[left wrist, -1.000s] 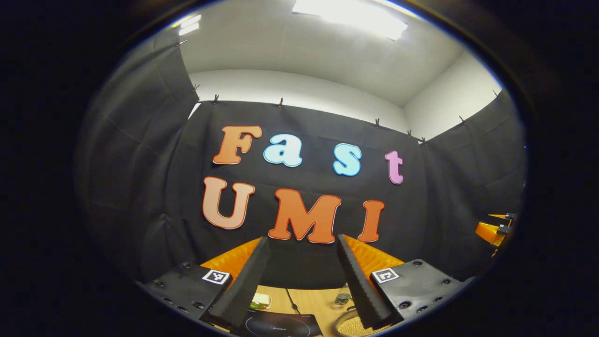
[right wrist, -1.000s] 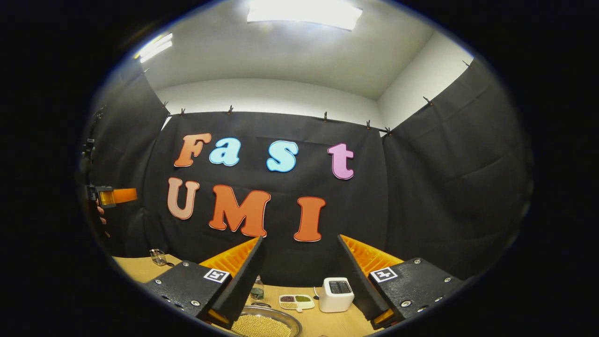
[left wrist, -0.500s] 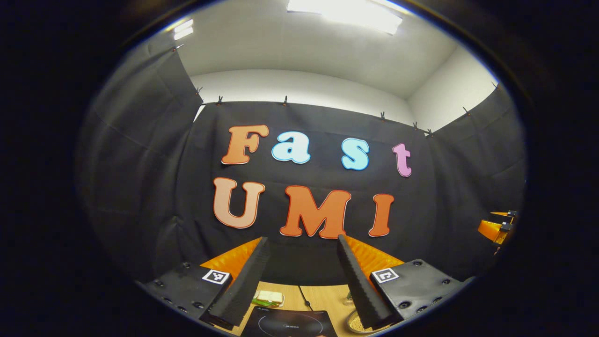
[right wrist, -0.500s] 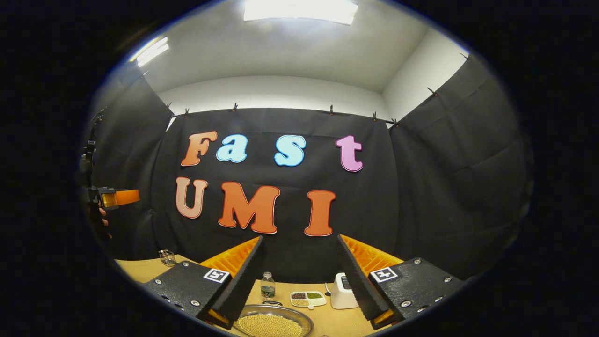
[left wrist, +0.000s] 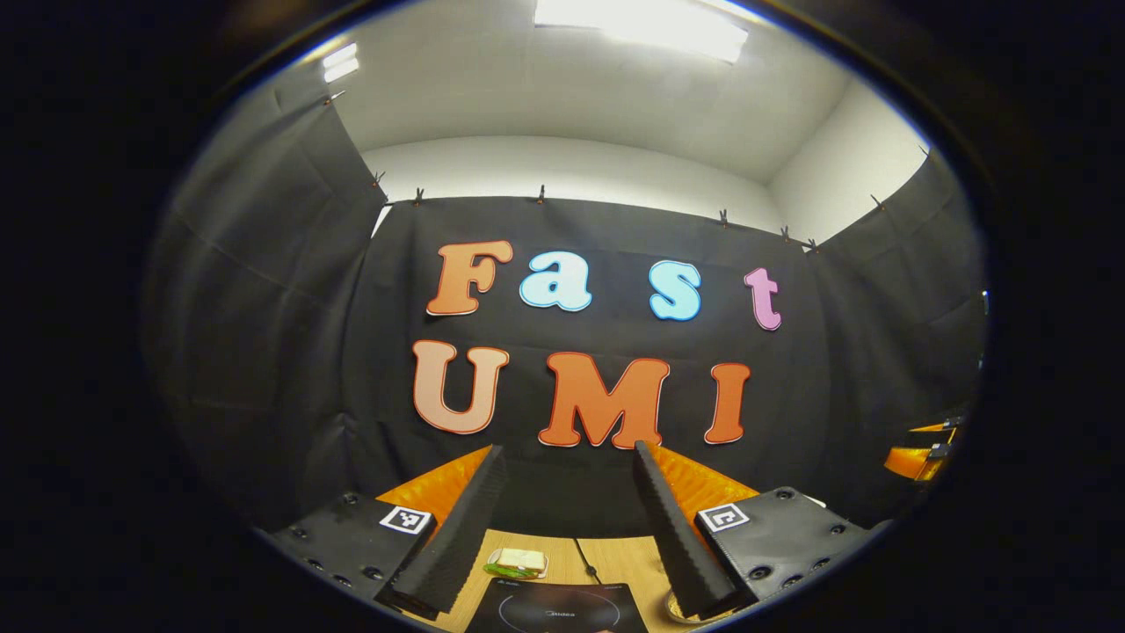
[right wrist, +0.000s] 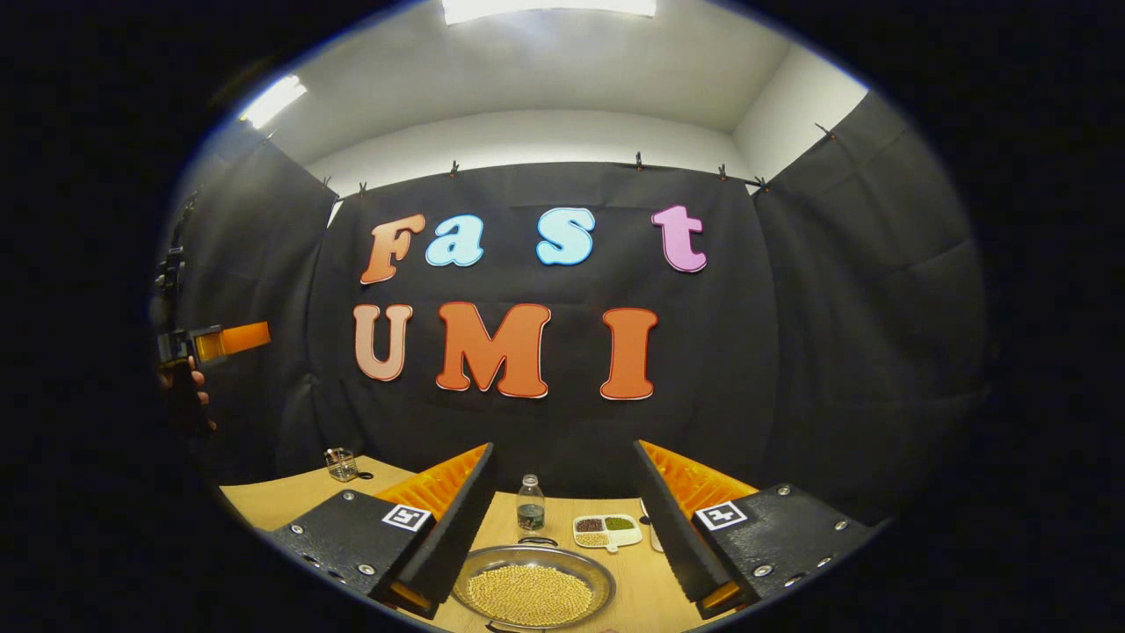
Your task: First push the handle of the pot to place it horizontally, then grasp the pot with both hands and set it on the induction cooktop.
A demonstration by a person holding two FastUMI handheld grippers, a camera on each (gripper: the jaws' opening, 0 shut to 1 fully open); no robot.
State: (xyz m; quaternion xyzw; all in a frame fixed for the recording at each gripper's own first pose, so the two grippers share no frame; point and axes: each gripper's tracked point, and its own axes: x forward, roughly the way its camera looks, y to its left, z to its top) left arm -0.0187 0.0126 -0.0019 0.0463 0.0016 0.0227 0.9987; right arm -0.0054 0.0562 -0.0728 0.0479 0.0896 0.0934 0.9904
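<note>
Light wooden tabletop (right wrist: 264, 497) is seen under both grippers, which are held up high. On it, the flat black induction cooktop (left wrist: 556, 608) is spotted right below the left gripper (left wrist: 567, 527), fingers spread wide, nothing held. Round shiny metal pot (right wrist: 533, 590), filled with pale beans, is framed between the right gripper (right wrist: 562, 519) fingers, also wide apart and empty. Small clear bottle (right wrist: 530, 505) and white divided dish (right wrist: 606, 530) are parked just behind it.

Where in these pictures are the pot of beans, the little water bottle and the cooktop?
pot (right wrist: 531, 593), right gripper view, on the yellow beans filling it.
water bottle (right wrist: 530, 508), right gripper view, on its clear body.
induction cooktop (left wrist: 558, 608), left gripper view, on its dark glass top.
</note>
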